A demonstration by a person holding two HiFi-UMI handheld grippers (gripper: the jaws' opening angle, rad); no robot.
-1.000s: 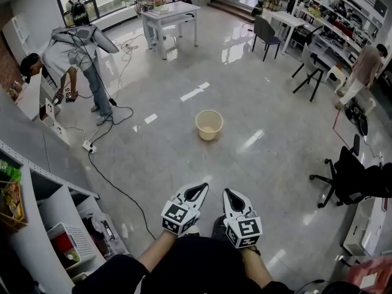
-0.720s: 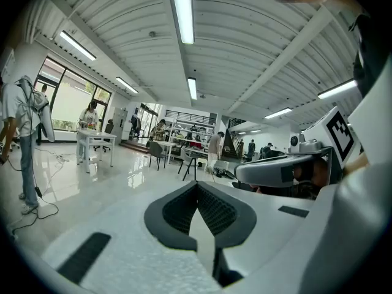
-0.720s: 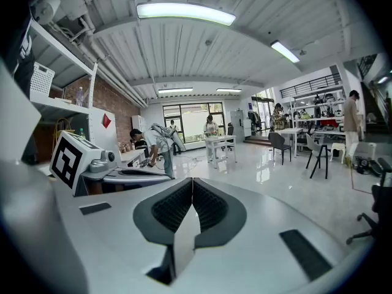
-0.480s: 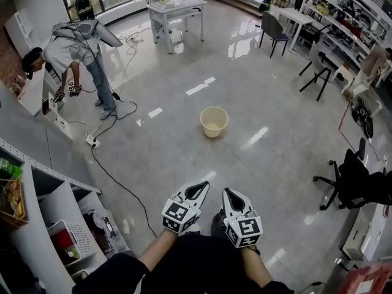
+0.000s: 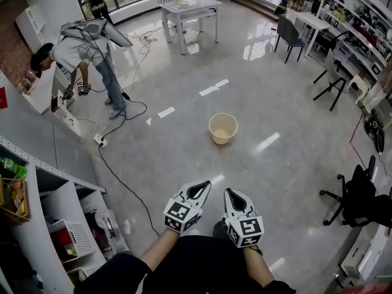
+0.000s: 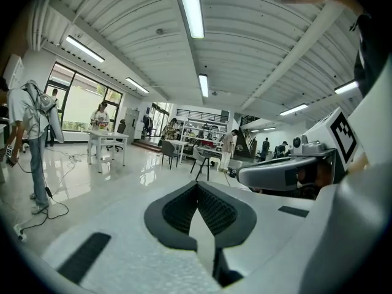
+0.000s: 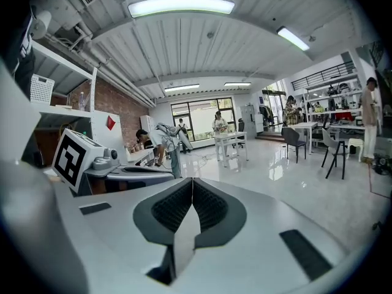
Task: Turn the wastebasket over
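A cream-coloured wastebasket [image 5: 223,128] stands upright with its mouth up on the shiny grey floor, out in the middle of the room. My left gripper [image 5: 200,188] and right gripper [image 5: 233,194] are held side by side low in the head view, well short of the basket. Both are shut with nothing between their jaws. The left gripper view shows its jaws [image 6: 197,185] closed tip to tip, and the right gripper view shows the same [image 7: 192,183]. The basket is hidden in both gripper views.
A person [image 5: 82,48] bends over a white shelf unit [image 5: 43,97] at the left, with a black cable [image 5: 122,185] trailing across the floor. A white table [image 5: 190,8] stands at the back. Black chairs [image 5: 358,195] and desks line the right side. Shelves [image 5: 55,225] stand at near left.
The wastebasket has shifted lower and to the right in the head view and looks nearer. Both grippers keep the same pose, shut, side by side.
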